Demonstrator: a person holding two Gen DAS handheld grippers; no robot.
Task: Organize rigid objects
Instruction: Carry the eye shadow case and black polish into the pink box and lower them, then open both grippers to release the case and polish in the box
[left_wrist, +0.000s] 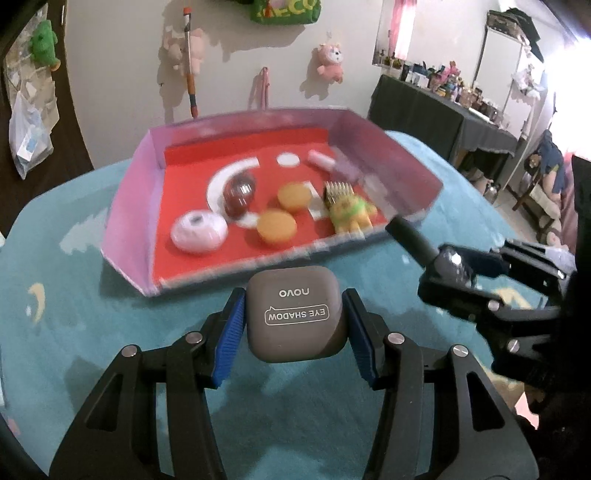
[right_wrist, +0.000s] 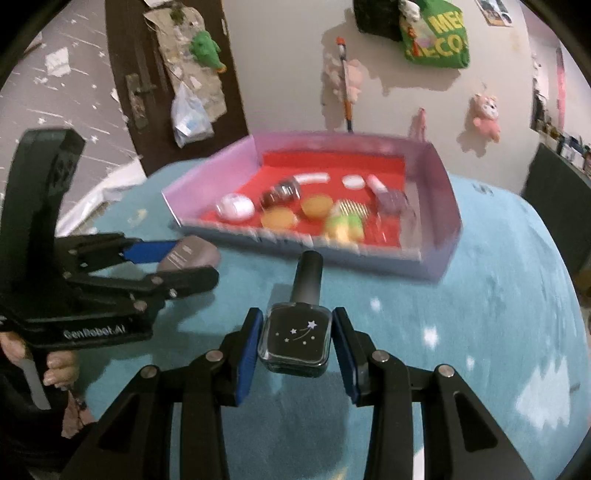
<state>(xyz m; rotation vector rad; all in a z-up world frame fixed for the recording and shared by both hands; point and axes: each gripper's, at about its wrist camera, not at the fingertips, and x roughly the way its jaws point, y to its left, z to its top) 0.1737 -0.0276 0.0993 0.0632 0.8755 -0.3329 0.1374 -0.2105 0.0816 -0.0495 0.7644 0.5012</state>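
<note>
We see a grey eye-shadow case (left_wrist: 297, 318) pinched flat between blue pads, and a black star-printed nail polish bottle (right_wrist: 295, 336) gripped likewise, cap pointing toward the tray. The pink-walled, red-floored tray (left_wrist: 129, 206) holds small cosmetics and toys.

surface: teal cloth-covered table (left_wrist: 110, 332) | on it: pink-walled, red-floored tray (left_wrist: 129, 206)

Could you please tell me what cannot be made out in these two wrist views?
- Left wrist view: motion blur smears the pale items at the back right of the tray.
- Right wrist view: the eye shadow case is blurred and partly behind the left gripper; its label is unreadable.
</note>
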